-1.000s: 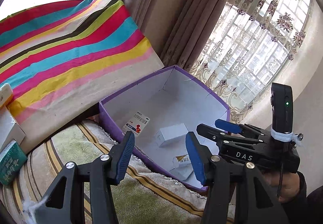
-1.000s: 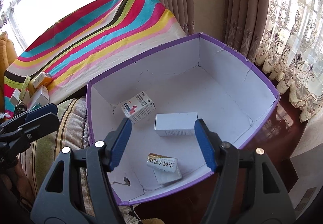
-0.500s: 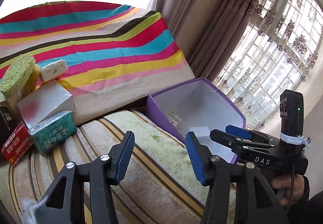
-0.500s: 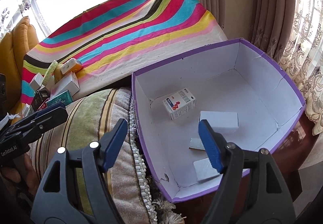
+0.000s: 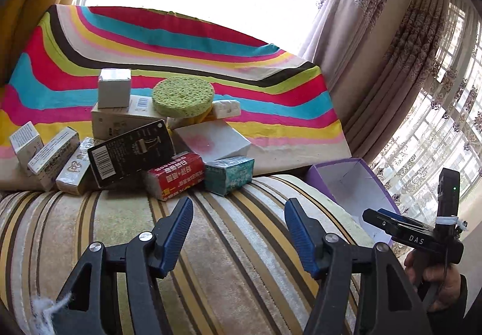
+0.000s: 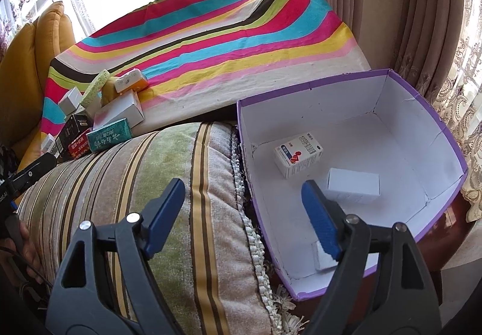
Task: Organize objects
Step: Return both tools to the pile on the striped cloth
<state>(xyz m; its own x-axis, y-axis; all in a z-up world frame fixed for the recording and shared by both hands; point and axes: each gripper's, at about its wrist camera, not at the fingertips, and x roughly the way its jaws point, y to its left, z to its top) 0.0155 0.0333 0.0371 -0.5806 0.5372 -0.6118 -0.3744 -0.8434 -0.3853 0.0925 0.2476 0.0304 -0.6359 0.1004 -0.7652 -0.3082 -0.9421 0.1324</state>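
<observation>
- sorting is partly done, as i judge it: a few small boxes already lie in my purple box [image 6: 355, 136], which sits at the end of the striped cushion [image 6: 168, 184], and a bigger pile [image 5: 141, 142] waits at the far side of the cushion against the rainbow cloth [image 5: 186, 45].
- inside the purple box i count three items: one printed carton [image 6: 298, 158] with a red and blue mark, one plain white box [image 6: 354, 185] near it, and one small white box [image 6: 323, 256] partly hidden behind my right finger; more could be hidden there.
- in the pile i count about eleven cartons plus one green sponge [image 5: 183, 97]: among them one teal pack [image 5: 229, 174], one red pack [image 5: 174, 175], one black box [image 5: 132, 151]; the rest are whitish boxes, some overlapping, so the count is rough.
- my left gripper [image 5: 238, 232] hovers over the cushion facing the pile, jaws spread wide, holding nothing.
- my right gripper [image 6: 244, 214] hangs over the cushion's edge and the purple box's near wall, jaws also apart and empty.
- left to do, i reckon: nearly the whole pile.
</observation>
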